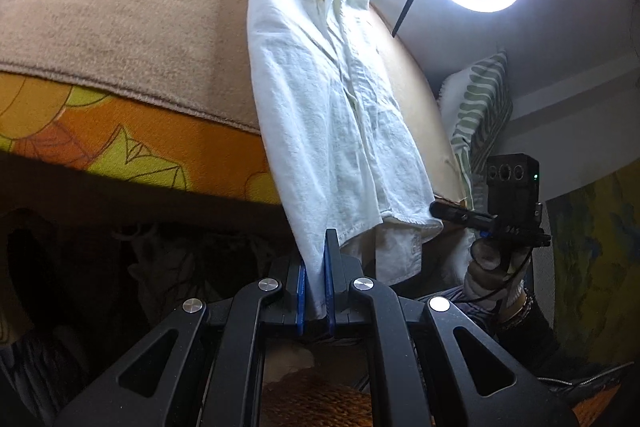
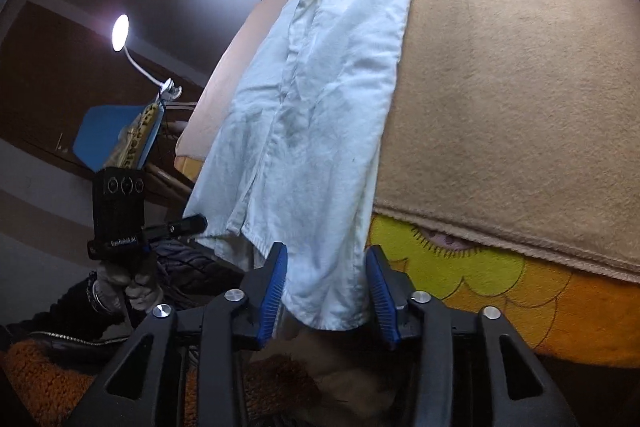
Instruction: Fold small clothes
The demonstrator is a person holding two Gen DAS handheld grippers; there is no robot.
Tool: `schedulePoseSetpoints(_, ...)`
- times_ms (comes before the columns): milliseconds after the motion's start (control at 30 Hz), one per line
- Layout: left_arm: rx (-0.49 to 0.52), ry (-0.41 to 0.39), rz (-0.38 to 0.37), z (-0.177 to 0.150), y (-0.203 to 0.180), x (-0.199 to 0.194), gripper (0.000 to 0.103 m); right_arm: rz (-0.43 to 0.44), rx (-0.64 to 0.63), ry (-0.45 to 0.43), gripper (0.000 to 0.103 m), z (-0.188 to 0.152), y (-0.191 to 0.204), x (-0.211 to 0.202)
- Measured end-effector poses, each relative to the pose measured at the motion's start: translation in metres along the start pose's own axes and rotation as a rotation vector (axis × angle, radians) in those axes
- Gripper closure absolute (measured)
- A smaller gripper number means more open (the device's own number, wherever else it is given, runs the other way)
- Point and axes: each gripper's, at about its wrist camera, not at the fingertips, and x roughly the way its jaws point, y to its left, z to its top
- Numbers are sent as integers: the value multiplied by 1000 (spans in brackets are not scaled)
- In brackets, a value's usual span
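A tan blanket (image 2: 520, 87) covered the bed, and on it a white shirt (image 2: 320, 99) lay lengthwise, its long axis running from the far collar end to a near hem that overhung the bed edge toward both tools. The left gripper (image 1: 315, 287) was clamped on the hem's left corner, while the right gripper (image 2: 326, 291) stood with jaws apart around the right corner, the cloth between its pads but not yet pinched.
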Motion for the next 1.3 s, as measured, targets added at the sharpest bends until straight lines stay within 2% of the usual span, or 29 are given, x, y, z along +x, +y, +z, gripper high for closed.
schedulePoseSetpoints(33,2,0,-1,1,-1,0,97,-4,-1,13,69,-1,1,3)
schedulePoseSetpoints(67,3,1,-3,2,-2,0,97,-9,-8,6,81,1,2,3)
schedulePoseSetpoints(133,4,2,-6,2,-3,-2,97,37,3,27,98,1,1,7)
schedulePoseSetpoints(233,-5,-3,-29,4,-7,-5,97,62,3,14,101,-1,2,8)
schedulePoseSetpoints(300,-7,-8,-47,7,-11,-8,97,129,31,-12,101,-1,-1,2)
schedulePoseSetpoints(533,-16,-33,-128,33,-27,-14,97,250,117,-122,102,10,-12,-14)
schedulePoseSetpoints(733,-5,-71,-149,66,-38,-14,97,245,153,-221,103,39,-17,-30)
schedulePoseSetpoints(933,8,-98,-134,99,-39,-7,97,199,186,-245,103,79,-24,-35)
schedulePoseSetpoints(1033,21,-81,-134,101,-38,-5,97,128,172,-207,98,88,-25,-34)
schedulePoseSetpoints(1100,31,-64,-133,95,-36,-8,97,89,145,-163,76,84,-25,-35)
schedulePoseSetpoints(1133,24,-58,-134,90,-33,-10,97,55,133,-148,58,79,-25,-36)
schedulePoseSetpoints(1300,0,-31,-128,71,-28,-11,97,47,139,-60,58,49,-29,-28)
